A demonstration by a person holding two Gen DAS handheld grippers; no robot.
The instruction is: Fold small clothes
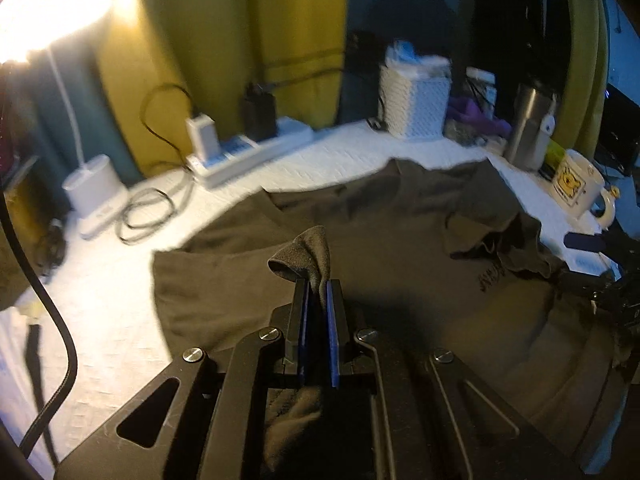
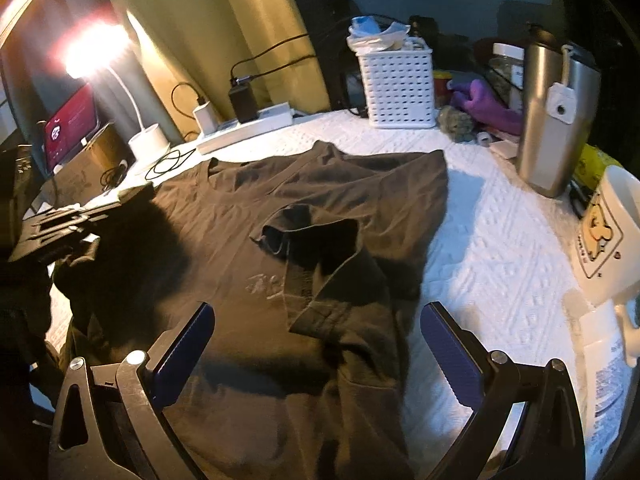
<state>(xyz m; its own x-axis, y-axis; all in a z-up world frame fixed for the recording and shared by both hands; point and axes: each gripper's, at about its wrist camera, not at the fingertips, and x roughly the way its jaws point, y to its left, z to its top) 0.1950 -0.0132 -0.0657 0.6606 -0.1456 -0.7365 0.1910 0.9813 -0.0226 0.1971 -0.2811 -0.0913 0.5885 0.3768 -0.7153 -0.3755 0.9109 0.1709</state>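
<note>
A dark brown T-shirt (image 2: 320, 208) lies spread on a white textured cloth (image 2: 492, 240), its right sleeve (image 2: 320, 236) folded in over the body. My left gripper (image 1: 318, 286) is shut on a pinch of the shirt's fabric (image 1: 310, 254), lifted above the shirt (image 1: 360, 240). In the right wrist view the left gripper (image 2: 132, 194) shows at the left edge over the shirt's left side. My right gripper (image 2: 316, 320) is open and empty, hovering above the shirt's lower right part. It shows at the right edge of the left wrist view (image 1: 592, 242).
A lit white desk lamp (image 2: 148, 140), a power strip (image 2: 248, 126) with chargers and cables, a white basket (image 2: 396, 84), purple cloth (image 2: 488, 108), a steel tumbler (image 2: 552, 120) and a cartoon mug (image 2: 608, 236) ring the shirt. A red-screened tablet (image 2: 72, 124) stands far left.
</note>
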